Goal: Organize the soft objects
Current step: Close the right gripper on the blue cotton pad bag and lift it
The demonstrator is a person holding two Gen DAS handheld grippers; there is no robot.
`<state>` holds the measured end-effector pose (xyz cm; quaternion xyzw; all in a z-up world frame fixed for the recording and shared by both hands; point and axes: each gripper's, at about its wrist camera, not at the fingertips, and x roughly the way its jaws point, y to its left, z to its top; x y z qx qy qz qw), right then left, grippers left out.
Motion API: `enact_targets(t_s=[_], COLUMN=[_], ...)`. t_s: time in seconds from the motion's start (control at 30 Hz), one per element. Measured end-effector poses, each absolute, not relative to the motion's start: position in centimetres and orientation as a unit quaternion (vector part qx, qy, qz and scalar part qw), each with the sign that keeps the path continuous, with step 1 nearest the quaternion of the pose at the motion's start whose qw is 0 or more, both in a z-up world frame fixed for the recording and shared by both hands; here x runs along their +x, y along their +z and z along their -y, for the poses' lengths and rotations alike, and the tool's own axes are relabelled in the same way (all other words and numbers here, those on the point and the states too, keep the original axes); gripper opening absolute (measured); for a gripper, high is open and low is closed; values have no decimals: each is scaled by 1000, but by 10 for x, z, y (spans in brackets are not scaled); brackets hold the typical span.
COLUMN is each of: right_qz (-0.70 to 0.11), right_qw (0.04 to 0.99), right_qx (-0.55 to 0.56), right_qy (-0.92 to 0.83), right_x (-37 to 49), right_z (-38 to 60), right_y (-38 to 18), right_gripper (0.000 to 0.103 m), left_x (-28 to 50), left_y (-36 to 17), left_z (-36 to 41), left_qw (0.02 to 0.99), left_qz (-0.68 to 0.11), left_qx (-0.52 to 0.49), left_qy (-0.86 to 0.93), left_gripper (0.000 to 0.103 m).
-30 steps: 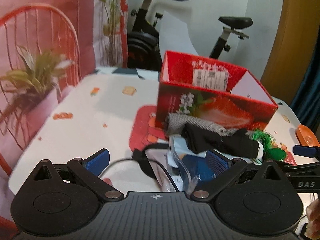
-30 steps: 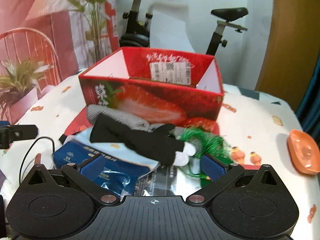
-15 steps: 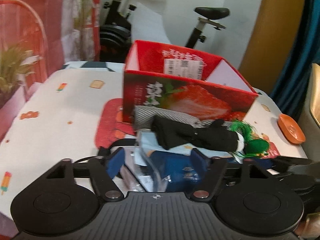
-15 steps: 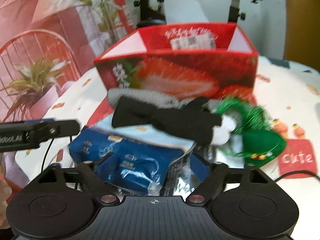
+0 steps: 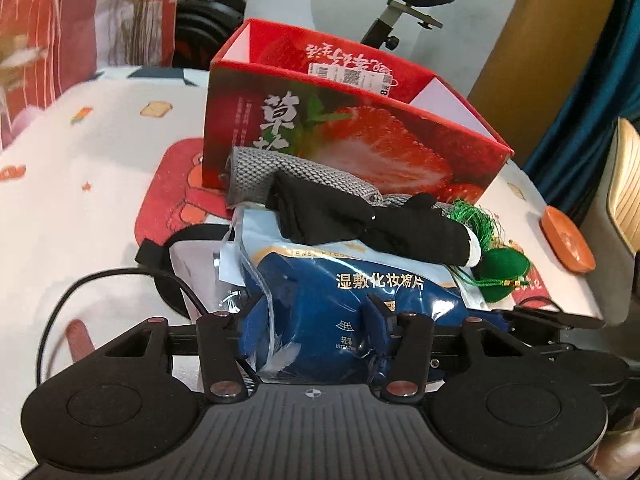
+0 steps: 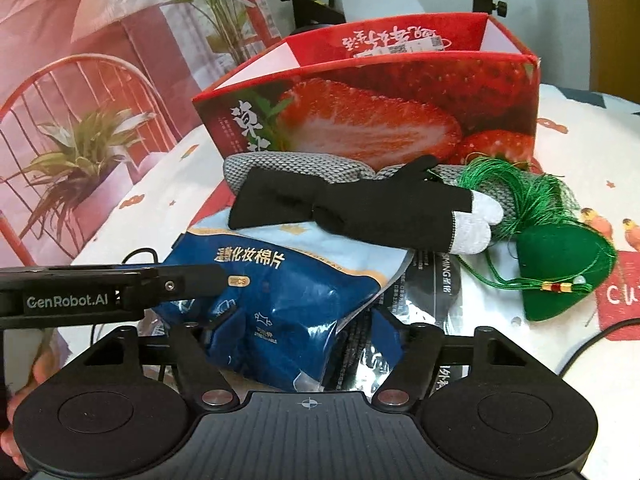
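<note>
Both of my grippers have dropped toward the pile since a second ago, tipping further down, so the blue pouch now fills the space between each pair of fingers where before it lay well ahead. Largest first: the table [image 5: 60, 208] carries everything, and the open red box [image 5: 352, 136] stands at the far side of the pile, probably the place the soft things should go. Just in front of it a grey cloth [image 6: 296, 168] lies against its wall, with a black glove [image 6: 352, 208] draped across it and over the top edge of the pouch [image 6: 280, 280]. A green tassel charm [image 6: 560, 268] sits to the right, beside the glove's white fingertips. The pouch is at the bottom of the heap and nearest me, which is likely why I take it from both ends. My left gripper [image 5: 308, 332] is closing with the pouch's crinkled film bulging between its jaws; my right gripper [image 6: 304, 344] is closing too, on the pouch's other end. I cannot tell whether either pair of pads presses firmly yet.
</note>
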<state>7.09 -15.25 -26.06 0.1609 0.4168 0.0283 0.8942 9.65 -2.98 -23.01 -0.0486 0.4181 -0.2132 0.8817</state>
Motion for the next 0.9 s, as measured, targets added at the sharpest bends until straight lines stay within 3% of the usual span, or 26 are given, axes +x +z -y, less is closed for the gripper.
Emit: enact_targets(t_s=[0.77, 0.9], right_qz=[-406, -403], right_qw=[893, 894], right_qx=[189, 191], right_qy=[45, 43], right_x=[68, 65], right_z=[159, 158], right_y=[-267, -263], right_gripper=[55, 48], left_x=[101, 102], left_y=[-236, -234], left_z=[33, 30], left_qw=[883, 880], left_qz=[-415, -417], left_qx=[-46, -49], left_qy=[-215, -224], left_gripper=[61, 60])
